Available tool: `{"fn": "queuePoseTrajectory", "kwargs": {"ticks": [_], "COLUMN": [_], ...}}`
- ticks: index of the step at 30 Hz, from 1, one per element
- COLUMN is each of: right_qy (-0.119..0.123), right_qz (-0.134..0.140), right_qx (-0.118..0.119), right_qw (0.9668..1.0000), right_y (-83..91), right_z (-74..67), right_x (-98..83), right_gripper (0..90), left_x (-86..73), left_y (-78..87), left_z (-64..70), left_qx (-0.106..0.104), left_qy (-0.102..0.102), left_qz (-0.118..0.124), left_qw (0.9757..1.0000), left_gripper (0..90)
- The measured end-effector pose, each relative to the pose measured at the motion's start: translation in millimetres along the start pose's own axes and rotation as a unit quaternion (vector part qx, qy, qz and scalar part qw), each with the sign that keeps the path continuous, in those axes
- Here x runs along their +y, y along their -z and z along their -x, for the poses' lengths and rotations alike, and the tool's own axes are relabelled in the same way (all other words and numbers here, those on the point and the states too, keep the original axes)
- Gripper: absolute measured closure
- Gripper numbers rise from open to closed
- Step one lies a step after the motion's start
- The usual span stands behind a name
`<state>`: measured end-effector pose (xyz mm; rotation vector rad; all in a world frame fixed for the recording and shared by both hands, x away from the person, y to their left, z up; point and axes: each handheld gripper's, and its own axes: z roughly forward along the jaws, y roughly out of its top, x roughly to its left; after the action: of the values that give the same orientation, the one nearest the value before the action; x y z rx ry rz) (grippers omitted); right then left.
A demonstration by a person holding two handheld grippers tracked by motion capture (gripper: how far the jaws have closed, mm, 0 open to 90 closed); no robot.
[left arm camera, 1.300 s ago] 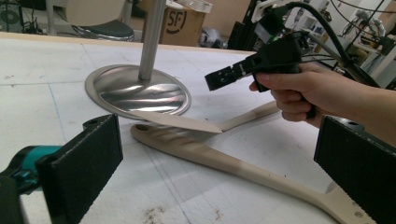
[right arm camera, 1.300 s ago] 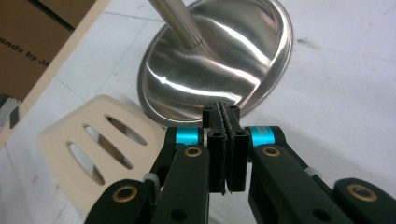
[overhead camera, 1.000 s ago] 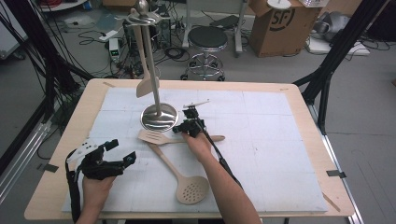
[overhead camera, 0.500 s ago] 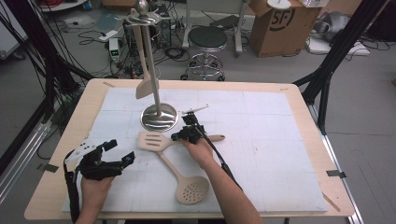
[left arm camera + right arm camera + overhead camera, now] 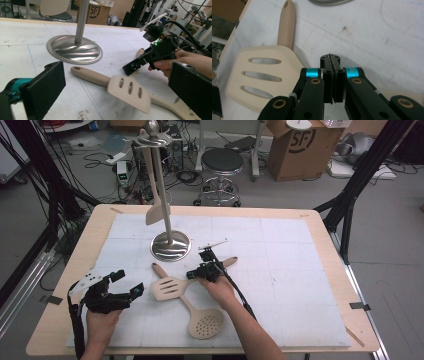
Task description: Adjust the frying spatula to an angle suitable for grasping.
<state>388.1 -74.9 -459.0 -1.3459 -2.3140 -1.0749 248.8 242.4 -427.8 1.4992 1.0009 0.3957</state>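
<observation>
Lying flat on the white mat of the counter (image 5: 300,245), the slotted spatula (image 5: 167,287) sits just in front of the steel base of the utensil stand (image 5: 171,245), its handle angled up toward that base and its blade crossing over the handle of the perforated skimmer (image 5: 205,322) nearer the person. One pale spatula (image 5: 154,210) already hangs from the stand's top, so by my reading about a third of the hanging job is done, with the slotted spatula and the skimmer both left to lift and hook. The right claw (image 5: 200,271) hovers just right of the slotted blade, jaws pressed together on nothing, as the right gripper view makes plain (image 5: 332,80); it would have to open before it could take a handle. The left claw (image 5: 125,285) rests low at the near left of the counter, jaws spread wide and empty. Compared with a second ago, the right hand has drawn back from near the stand base toward the person, settling beside the spatula blade, while the left hand and both utensils have kept their places.
</observation>
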Motion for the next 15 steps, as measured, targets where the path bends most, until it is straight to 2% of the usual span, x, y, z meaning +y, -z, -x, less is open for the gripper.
{"fn": "queuePoseTrajectory", "kwargs": {"ticks": [4, 10, 13, 15], "right_qy": [0.010, 0.014, 0.023, 0.019], "right_qz": [-0.015, -0.017, -0.015, 0.001], "right_qx": [0.002, 0.004, 0.000, 0.004], "right_qw": [0.9998, 0.9997, 0.9996, 0.9998], "right_y": [3.6, 6.8, 9.0, 14.1], "right_z": [-2.5, -4.3, -6.6, -5.6], "right_x": [-5.1, -11.1, -12.4, -15.0], "right_gripper": [90.0, 90.0, 90.0, 90.0], "left_x": [-0.2, -0.5, -0.6, -0.5], "left_y": [-1.0, -1.5, -0.8, -0.8], "left_z": [0.5, 1.3, 1.0, 0.6], "left_qx": [-0.001, -0.002, -0.002, -0.001], "left_qy": [-0.002, -0.002, 0.001, 0.000], "left_qz": [-0.001, -0.003, -0.002, -0.001], "left_qw": [1.0000, 1.0000, 1.0000, 1.0000], "left_gripper": [1.7, 1.7, 1.7, 1.7]}}
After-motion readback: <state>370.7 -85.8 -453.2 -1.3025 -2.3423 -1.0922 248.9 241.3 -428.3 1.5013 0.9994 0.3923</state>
